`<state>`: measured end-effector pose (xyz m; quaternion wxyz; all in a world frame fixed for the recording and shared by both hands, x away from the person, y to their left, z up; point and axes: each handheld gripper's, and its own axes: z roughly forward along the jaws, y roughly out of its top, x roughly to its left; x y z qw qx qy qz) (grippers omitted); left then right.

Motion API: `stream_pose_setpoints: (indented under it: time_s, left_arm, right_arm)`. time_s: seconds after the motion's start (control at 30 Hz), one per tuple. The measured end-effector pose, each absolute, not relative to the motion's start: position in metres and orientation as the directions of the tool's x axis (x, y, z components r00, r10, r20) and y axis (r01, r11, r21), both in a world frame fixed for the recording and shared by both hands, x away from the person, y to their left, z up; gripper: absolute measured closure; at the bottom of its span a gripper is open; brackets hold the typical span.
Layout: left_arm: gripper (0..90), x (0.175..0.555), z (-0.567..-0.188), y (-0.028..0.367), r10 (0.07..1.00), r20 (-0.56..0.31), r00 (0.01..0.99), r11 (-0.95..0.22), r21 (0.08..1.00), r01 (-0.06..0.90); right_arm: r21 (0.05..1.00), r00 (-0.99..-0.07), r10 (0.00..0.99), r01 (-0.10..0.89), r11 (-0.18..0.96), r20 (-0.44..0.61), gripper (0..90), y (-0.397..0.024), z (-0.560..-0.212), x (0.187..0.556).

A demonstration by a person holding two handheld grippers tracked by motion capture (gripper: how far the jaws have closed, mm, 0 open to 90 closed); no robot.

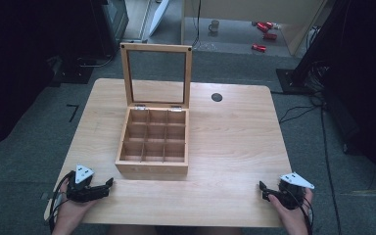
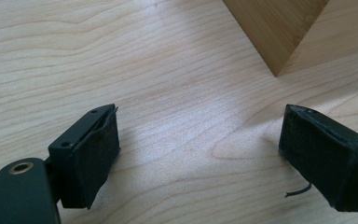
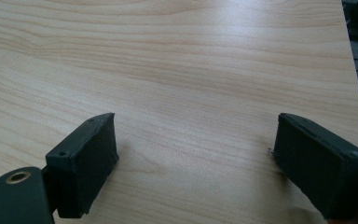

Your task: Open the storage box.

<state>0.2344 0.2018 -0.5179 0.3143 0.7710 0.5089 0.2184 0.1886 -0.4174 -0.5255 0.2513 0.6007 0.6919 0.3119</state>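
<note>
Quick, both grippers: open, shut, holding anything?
Left gripper: open, holding nothing, near the box corner.
Right gripper: open, holding nothing, over bare table.

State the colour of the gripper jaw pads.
Black; the left gripper view shows its soft pads best.

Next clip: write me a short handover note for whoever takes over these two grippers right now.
Left gripper: open, holding nothing, low over the table near the front left corner of the wooden box.
Right gripper: open, holding nothing, at the table's front right, apart from the box.
Box: mid-table, its glass lid standing upright, the nine compartments looking bare.
Done: lid is up.
Left: nothing gripped yet; the box looks like the thing to handle next.
</note>
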Motion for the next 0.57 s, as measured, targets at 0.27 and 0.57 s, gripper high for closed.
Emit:
stream_pose_setpoints:
  time_s: [0.27, 0.57]
  left_arm:
    - [12.8, 0.2345, -0.5178, 0.2019, 0.922, 0.017, 0.388, -0.285, 0.707, 0.647]
    - [13.5, 0.2349, -0.5178, 0.2017, 0.922, 0.016, 0.387, -0.284, 0.708, 0.647]
  right_arm:
    - [0.733, -0.143, 0.989, 0.676, 0.076, 0.028, 12.9, -0.4166, -0.5255, 0.1883]
    - [0.732, -0.136, 0.99, 0.678, 0.07, 0.031, 12.9, -0.4159, -0.5254, 0.188]
